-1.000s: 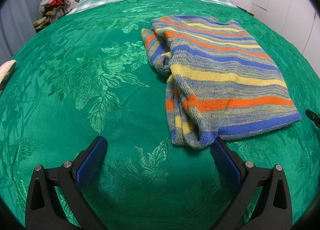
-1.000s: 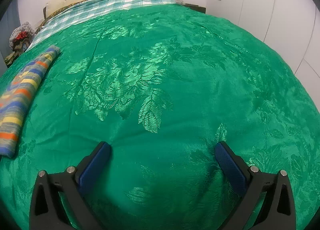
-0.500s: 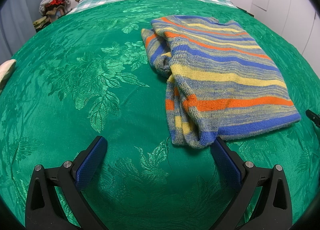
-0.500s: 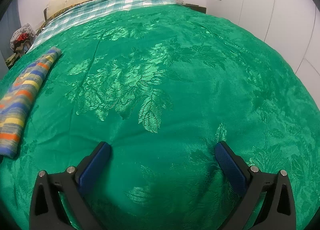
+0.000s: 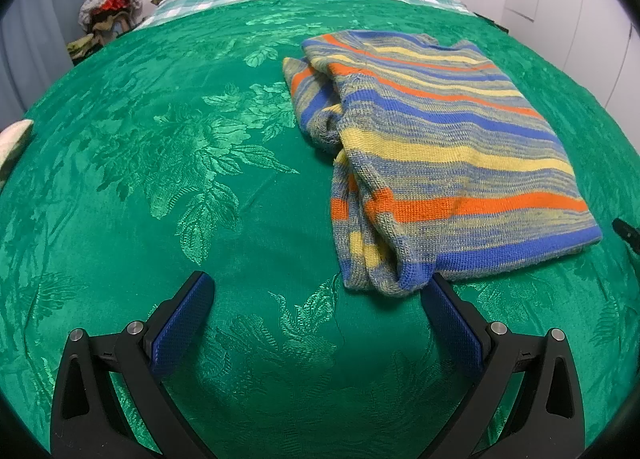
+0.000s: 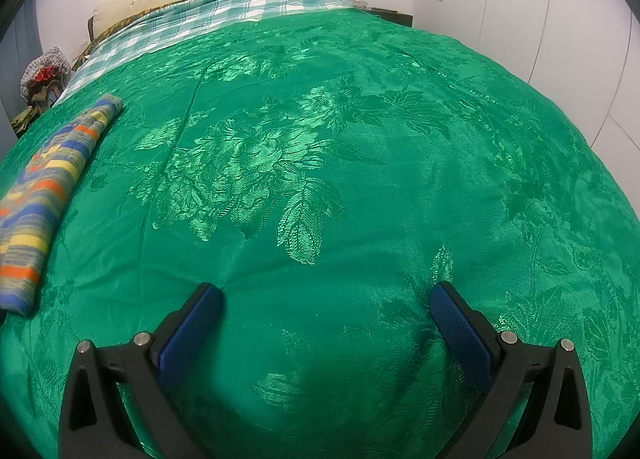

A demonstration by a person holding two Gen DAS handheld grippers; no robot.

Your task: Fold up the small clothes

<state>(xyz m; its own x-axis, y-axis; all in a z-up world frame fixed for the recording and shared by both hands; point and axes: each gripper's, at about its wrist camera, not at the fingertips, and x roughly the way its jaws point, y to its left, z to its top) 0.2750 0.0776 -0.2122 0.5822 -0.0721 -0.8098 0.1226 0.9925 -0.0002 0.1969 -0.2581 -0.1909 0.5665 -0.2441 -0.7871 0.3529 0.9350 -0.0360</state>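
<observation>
The striped knit sweater lies partly folded on the green bedspread. The left hand-held gripper gapes wide and empty, one finger at the sweater's near corner. The right hand-held gripper, equally wide and empty, sits well apart from it. Likely next: pinch that corner for another fold.

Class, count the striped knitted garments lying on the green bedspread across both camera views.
1: the striped sweater, lying folded ahead of the left gripper; the right wrist view shows it at far left.
</observation>
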